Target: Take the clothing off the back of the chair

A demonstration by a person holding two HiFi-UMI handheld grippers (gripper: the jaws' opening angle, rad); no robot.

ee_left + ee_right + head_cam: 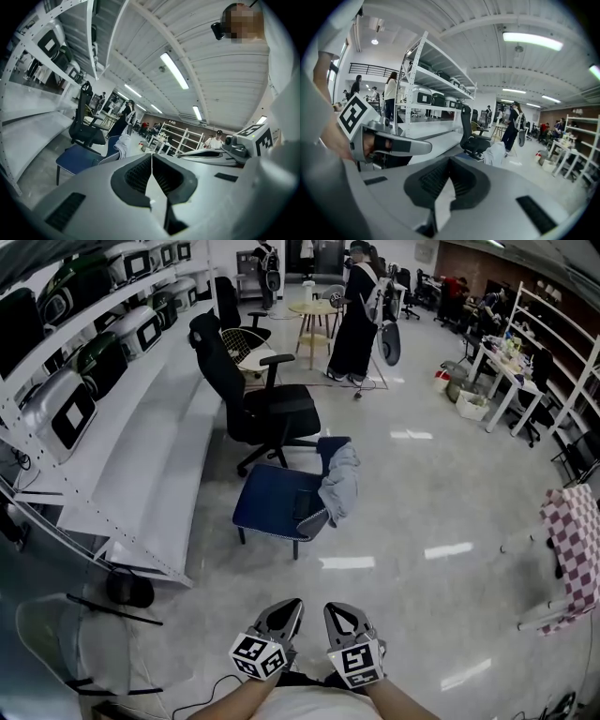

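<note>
Grey clothing [339,484] hung draped over the back edge of the blue chair [272,501], well apart from us across the floor [422,521], so we held the left gripper [286,610] and right gripper [339,613] side by side, jaws clenched empty, judging nothing yet within reach.

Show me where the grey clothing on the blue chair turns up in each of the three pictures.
Head view: the grey clothing hangs on the back of the blue chair, just right of centre.
Left gripper view: left of centre, just above the jaws.
Right gripper view: right of centre, small and pale.
Shared landmark: the black office chair beside it.
</note>
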